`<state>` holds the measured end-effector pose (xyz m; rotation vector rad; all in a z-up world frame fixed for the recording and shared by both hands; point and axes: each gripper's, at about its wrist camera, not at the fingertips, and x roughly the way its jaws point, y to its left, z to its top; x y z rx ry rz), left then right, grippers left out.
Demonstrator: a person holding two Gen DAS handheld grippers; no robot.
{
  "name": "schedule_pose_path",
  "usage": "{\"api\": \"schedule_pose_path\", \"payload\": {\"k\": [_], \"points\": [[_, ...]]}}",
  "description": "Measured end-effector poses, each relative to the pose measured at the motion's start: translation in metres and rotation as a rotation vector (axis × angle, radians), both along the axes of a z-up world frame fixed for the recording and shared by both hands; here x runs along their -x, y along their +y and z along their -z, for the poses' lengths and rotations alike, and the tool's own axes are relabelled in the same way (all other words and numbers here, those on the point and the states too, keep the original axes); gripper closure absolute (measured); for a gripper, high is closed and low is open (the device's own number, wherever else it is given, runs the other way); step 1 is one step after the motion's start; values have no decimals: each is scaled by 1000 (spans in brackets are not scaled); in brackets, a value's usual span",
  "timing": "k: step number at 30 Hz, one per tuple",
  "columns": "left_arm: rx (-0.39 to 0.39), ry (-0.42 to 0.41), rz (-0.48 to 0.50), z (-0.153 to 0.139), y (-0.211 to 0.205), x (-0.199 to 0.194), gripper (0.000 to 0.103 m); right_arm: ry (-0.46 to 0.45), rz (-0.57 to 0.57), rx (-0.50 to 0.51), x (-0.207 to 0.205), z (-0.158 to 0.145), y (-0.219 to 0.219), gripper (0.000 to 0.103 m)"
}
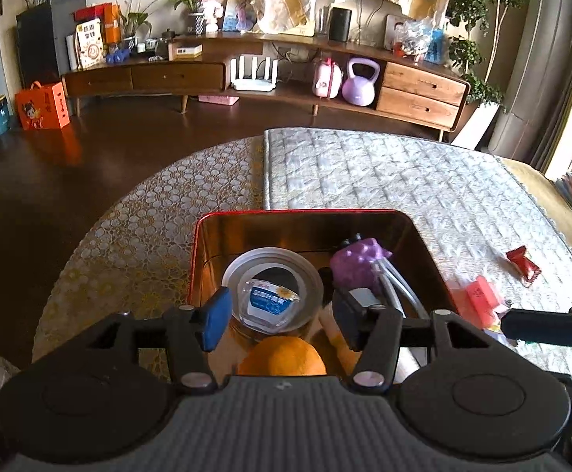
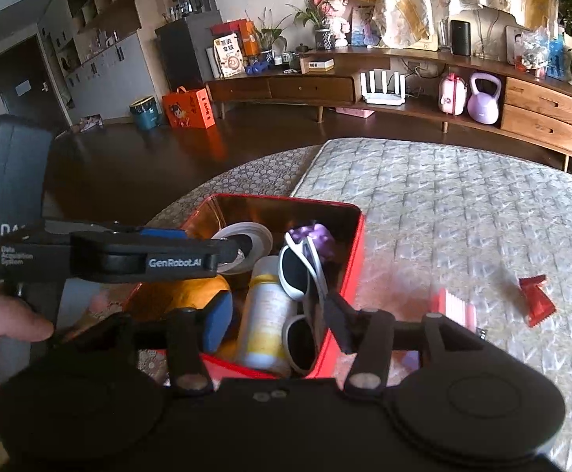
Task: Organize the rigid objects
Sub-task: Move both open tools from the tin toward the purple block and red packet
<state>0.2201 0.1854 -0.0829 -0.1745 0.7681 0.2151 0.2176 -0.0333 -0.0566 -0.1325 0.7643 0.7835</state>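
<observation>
left gripper [image 1: 280, 316]: we've got it hanging over the near end of the tin, jaws spread wide, nothing pinched between the blue pads. In the right wrist view it's the black bar coming in from 9 o'clock.

red tin [image 1: 207, 218]: sitting on the quilted cover, lid off, pretty full already, so we'd say most of the job is done.

clear lid thing [image 1: 272, 289]: round, with a blue label, lying in the tin's left half, straight ahead at 12 o'clock from our left jaws.

orange object [image 1: 282, 356]: in the tin at the near wall, right under the left gripper. Could be a fruit or a toy, the view's too cropped for us to call it.

yellow-white bottle [image 2: 264, 314]: lying on its side in the middle of the tin.

white sunglasses [image 2: 299, 275]: tucked against the tin's right wall, next to the bottle.

purple toy [image 2: 317, 236]: far right corner of the tin, touching the sunglasses.

right gripper [image 2: 278, 324]: also wide open and empty, hovering over the tin's near right corner.

pink packet [image 2: 457, 308]: still out on the cover at 3 o'clock from the tin, near it.

red wrapper [image 2: 537, 301]: farther out at 3 o'clock, also loose. Those two look like what's left for us.
</observation>
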Motion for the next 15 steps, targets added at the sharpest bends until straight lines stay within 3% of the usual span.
{"api": "schedule_pose_path", "payload": {"k": [15], "points": [[-7, -49, 76, -33, -44, 34, 41, -21, 57, -42, 17, -20, -54, 27]]}}
